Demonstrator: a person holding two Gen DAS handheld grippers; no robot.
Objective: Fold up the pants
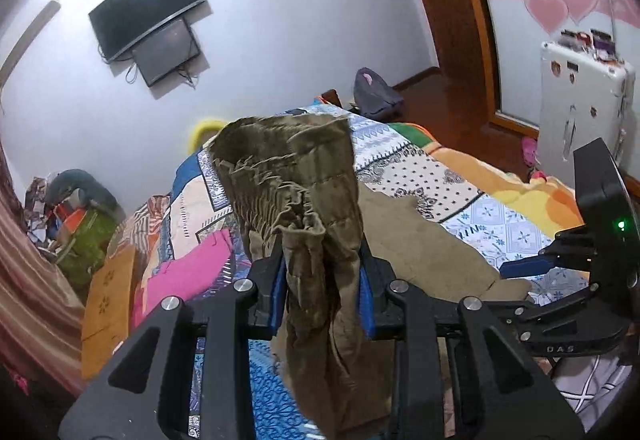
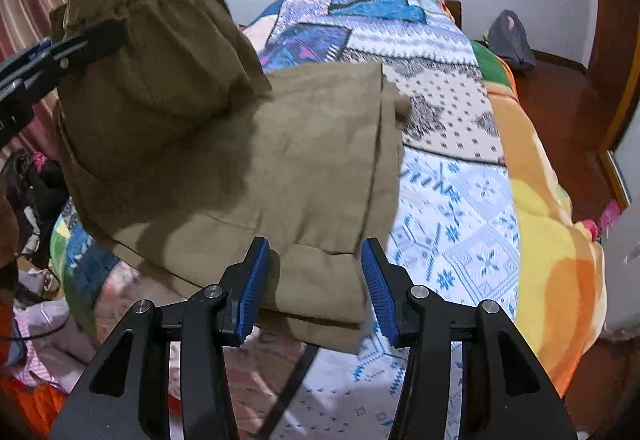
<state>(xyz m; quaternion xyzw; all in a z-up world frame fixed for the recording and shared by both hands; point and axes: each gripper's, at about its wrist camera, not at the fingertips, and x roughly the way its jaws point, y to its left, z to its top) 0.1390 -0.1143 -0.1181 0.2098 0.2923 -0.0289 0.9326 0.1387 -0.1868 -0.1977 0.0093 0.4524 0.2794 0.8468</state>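
Observation:
Olive-brown pants (image 2: 280, 159) lie partly folded on the patterned bedspread (image 2: 452, 199). My left gripper (image 1: 322, 280) is shut on the pants' elastic waistband end (image 1: 288, 175) and holds it lifted above the bed; this gripper also shows in the right wrist view (image 2: 80, 43) at upper left, gripping the waistband. My right gripper (image 2: 316, 280) is open, its blue pads on either side of the folded near edge of the pants. It shows at the right edge of the left wrist view (image 1: 560, 264).
A pink garment (image 1: 188, 272) lies on the bed's left side. Piles of clothes (image 1: 80, 224) sit on the floor at left. A white fridge (image 1: 580, 111) stands at right. Two screens (image 1: 152, 19) hang on the wall. An orange blanket (image 2: 552, 240) covers the bed's right edge.

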